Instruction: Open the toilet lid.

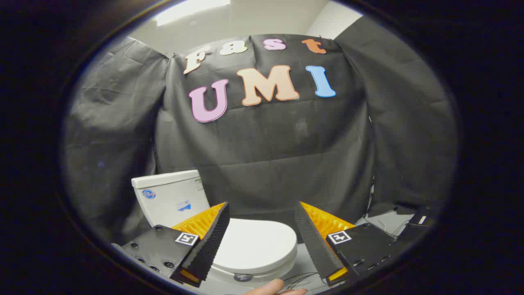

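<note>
A white toilet stands on the floor against the black cloth wall, its tank (170, 196) behind my left finger. Its lid (256, 243) lies flat and closed over the bowl, showing between my two fingers and below them. My gripper (262, 211) is open, held well above and in front of the lid, with nothing between the fingers. The left finger (208, 241) hides the lid's left side.
A person's fingertip (272, 288) shows just below the toilet's front edge. Thin cables (303, 278) lie on the grey floor right of the bowl. More cables and dark gear (413, 223) sit at the far right by the cloth.
</note>
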The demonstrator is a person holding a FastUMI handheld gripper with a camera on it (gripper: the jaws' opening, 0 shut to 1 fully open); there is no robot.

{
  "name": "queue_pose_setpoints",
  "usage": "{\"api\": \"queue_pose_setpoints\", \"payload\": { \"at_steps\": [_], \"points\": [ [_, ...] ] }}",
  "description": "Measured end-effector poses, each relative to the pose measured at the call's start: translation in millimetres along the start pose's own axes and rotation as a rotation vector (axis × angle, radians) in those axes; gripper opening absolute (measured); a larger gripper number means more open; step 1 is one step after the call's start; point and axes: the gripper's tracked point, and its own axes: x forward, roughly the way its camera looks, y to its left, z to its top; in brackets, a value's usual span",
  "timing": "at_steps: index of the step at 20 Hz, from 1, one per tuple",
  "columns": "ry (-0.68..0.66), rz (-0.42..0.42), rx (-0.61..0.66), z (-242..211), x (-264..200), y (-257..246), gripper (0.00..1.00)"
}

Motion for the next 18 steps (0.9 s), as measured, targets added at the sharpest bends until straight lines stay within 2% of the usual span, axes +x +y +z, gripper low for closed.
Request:
{"api": "queue_pose_setpoints", "payload": {
  "at_steps": [3, 10, 18],
  "points": [
    [0.068, 0.008, 0.002, -31.0, -12.2, 8.0, 0.99],
    [0.07, -0.03, 0.009, -41.5, -3.9, 27.3, 0.99],
    [0.06, -0.09, 0.081, -45.7, -1.0, 14.2, 0.99]
  ]
}}
